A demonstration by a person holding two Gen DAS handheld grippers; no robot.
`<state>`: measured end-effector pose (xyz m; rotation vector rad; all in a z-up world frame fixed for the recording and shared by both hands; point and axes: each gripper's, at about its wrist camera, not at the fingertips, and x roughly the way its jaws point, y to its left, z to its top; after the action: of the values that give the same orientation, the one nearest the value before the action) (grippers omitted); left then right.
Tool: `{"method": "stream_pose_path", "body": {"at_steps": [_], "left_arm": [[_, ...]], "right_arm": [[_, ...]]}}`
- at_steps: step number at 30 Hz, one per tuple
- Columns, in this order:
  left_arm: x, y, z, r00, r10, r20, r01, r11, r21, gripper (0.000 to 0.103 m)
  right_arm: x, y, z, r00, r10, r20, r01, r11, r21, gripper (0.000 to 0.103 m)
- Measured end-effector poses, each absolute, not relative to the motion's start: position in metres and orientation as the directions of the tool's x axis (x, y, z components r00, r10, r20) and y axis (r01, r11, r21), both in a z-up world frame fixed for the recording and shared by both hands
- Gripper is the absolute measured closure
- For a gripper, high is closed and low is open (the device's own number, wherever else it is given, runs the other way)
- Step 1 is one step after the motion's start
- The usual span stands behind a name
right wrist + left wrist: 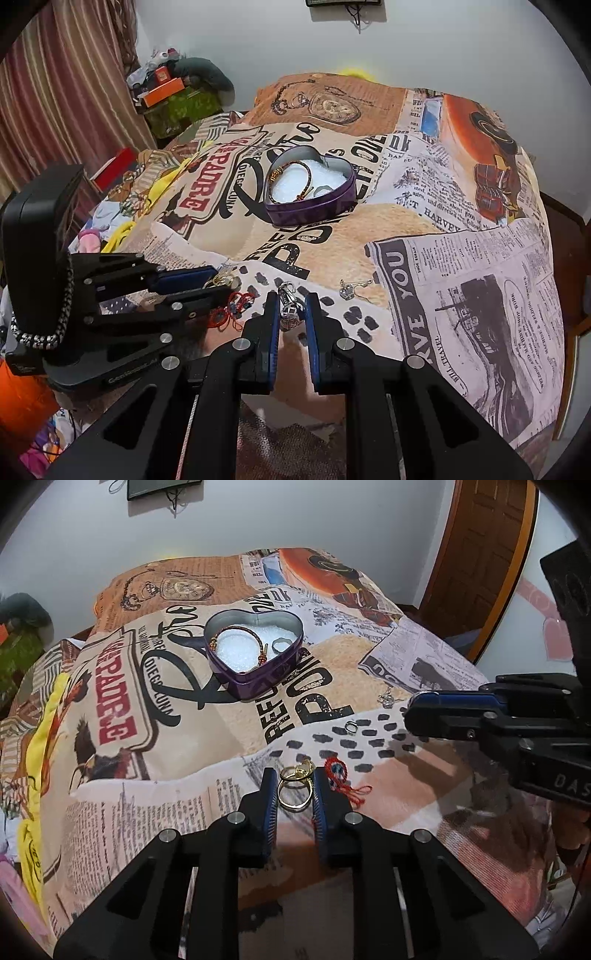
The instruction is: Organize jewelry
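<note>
- The left gripper (294, 781) points down at the printed cloth (221, 716), its jaws narrow, with two gold rings (293, 788) between the blue pads; the rings' rims meet both pads, so it seems to hold them.
- Just right of that gripper lies a red thread charm (338, 775) with a blue centre — it touches the outer side of the right finger or lies right against it; which one cannot be told.
- The right gripper (291, 308) has its jaws nearly shut on a small silver pendant (289, 304), which stands between the tips.
- One silver earring (351, 288) with a hook lies on the cloth beside the right gripper, apart from it.
- A small silver loop (351, 727) lies on the dotted patch, between the two grippers in the left view.
- Farther back, well apart from both grippers, sits one purple heart-shaped tin (255, 648), open — inside it are one braided bracelet (236, 631) around a white pad and one silver ring (280, 644).
</note>
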<state>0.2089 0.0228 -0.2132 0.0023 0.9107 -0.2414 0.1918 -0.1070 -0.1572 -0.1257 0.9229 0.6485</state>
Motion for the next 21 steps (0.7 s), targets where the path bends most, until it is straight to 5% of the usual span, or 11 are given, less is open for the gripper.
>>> {"method": "stream_pose_path", "body": {"at_steps": [9, 15, 21], "left_arm": [[0.189, 0.021, -0.187, 0.609, -0.234, -0.758, 0.221, 0.968, -0.121, 0.085], [0.196, 0.012, -0.21, 0.493, -0.206, -0.845, 0.231, 0.968, -0.101, 0.085], [0.184, 0.014, -0.207, 0.49, -0.229, -0.841, 0.237, 0.964, -0.125, 0.085]], "right_arm": [[0.185, -0.109, -0.146, 0.444, 0.47, -0.763, -0.568, 0.806, 0.167, 0.091], [0.178, -0.109, -0.141, 0.458, 0.468, -0.756, -0.568, 0.808, 0.157, 0.091], [0.175, -0.11, -0.14, 0.461, 0.468, -0.754, -0.571, 0.807, 0.152, 0.091]]}}
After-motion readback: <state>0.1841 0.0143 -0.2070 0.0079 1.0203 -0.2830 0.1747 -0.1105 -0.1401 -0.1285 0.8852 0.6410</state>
